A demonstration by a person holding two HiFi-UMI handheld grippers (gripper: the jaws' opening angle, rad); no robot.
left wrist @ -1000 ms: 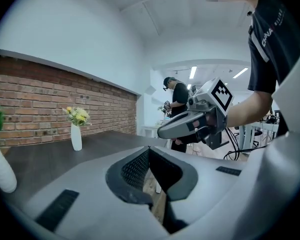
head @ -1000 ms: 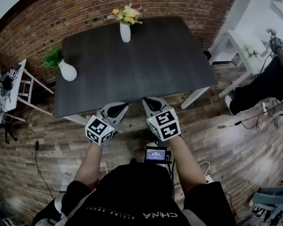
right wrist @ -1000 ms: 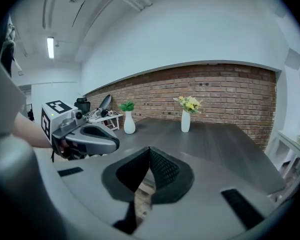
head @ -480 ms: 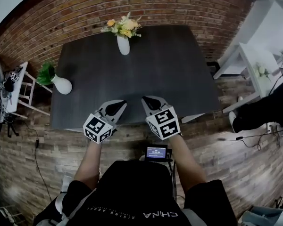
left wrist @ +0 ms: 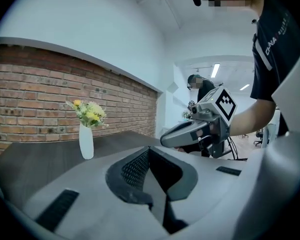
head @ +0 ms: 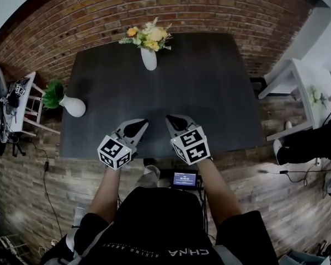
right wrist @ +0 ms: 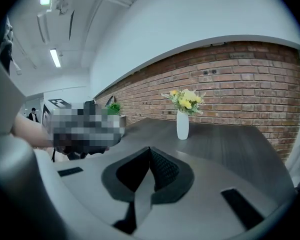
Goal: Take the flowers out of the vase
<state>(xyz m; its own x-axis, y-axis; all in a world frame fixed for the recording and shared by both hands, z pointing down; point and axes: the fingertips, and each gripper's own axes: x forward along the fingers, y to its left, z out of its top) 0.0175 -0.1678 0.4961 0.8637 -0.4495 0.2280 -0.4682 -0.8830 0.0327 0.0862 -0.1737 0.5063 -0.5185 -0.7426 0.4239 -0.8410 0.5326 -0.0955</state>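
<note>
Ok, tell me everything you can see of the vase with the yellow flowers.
The vase is slim, plain white, smooth like ceramic, narrowing to the neck. It stands upright on the dark table, near its far edge by the brick wall. Yellow, orange and pale flowers with green sprigs fill its mouth. Only table and stems touch it; the left claw and right claw are shut, at the near edge.

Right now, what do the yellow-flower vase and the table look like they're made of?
Yellow-flower vase: probably ceramic; plain white, smooth, opaque. Table: dark wood or wood-look laminate, matte, with faint grain streaks; can't tell which.
</note>
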